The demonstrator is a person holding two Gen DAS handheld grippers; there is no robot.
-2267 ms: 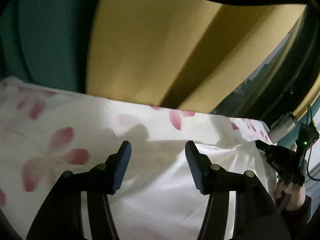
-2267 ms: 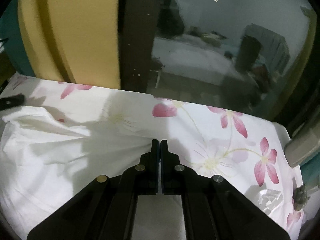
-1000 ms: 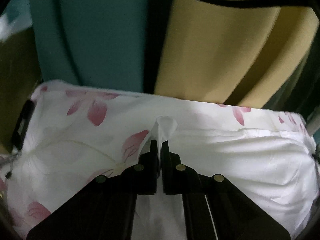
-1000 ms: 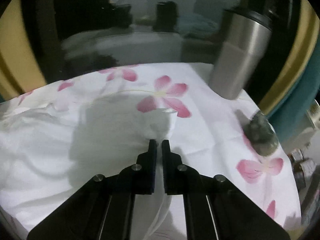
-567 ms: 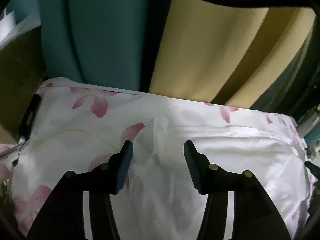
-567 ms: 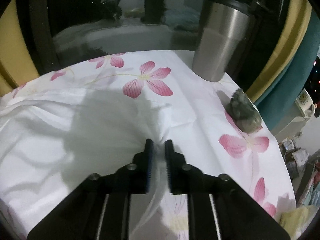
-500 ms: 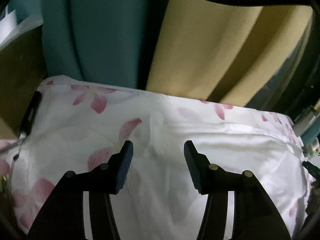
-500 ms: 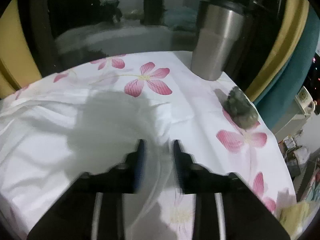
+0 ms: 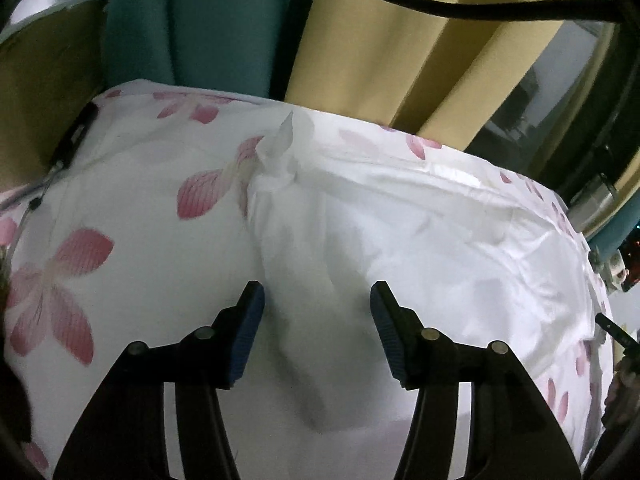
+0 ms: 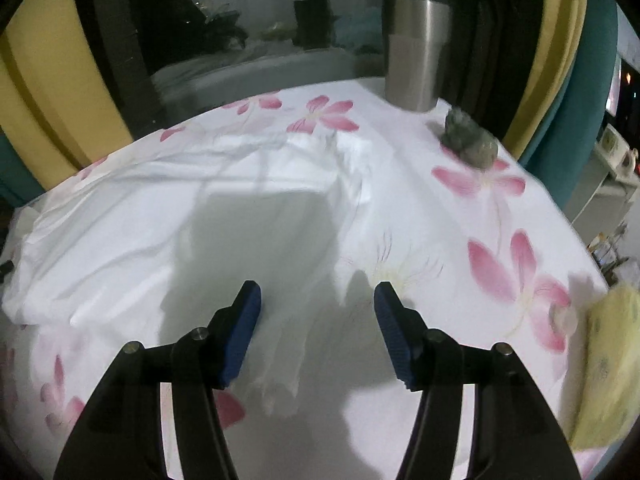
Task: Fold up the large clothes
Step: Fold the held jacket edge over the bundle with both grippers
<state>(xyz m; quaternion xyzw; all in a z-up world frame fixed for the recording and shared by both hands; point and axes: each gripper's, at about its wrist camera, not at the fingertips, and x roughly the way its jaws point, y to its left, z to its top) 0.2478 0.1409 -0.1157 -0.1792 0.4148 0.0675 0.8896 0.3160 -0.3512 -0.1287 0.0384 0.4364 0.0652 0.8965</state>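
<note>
Both grippers, left gripper (image 9: pixel 316 300) and right gripper (image 10: pixel 317 300), are spreading, pinching nothing, releasing the white cotton garment (image 9: pixel 400 240) so its fold is lying flat on the flowered tablecloth (image 10: pixel 500 240).

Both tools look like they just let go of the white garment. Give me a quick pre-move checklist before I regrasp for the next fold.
1. Left tool free of cloth: ok, jaws opening, nothing pinched.
2. Right tool free of cloth: ok, jaws opening.
3. White garment lying flat: not ok, wrinkled, with a peak standing up at one corner.
4. Steel tumbler clear of garment: ok.
5. Green stone figure clear: ok.
6. Near hem aligned: cannot tell.
</note>
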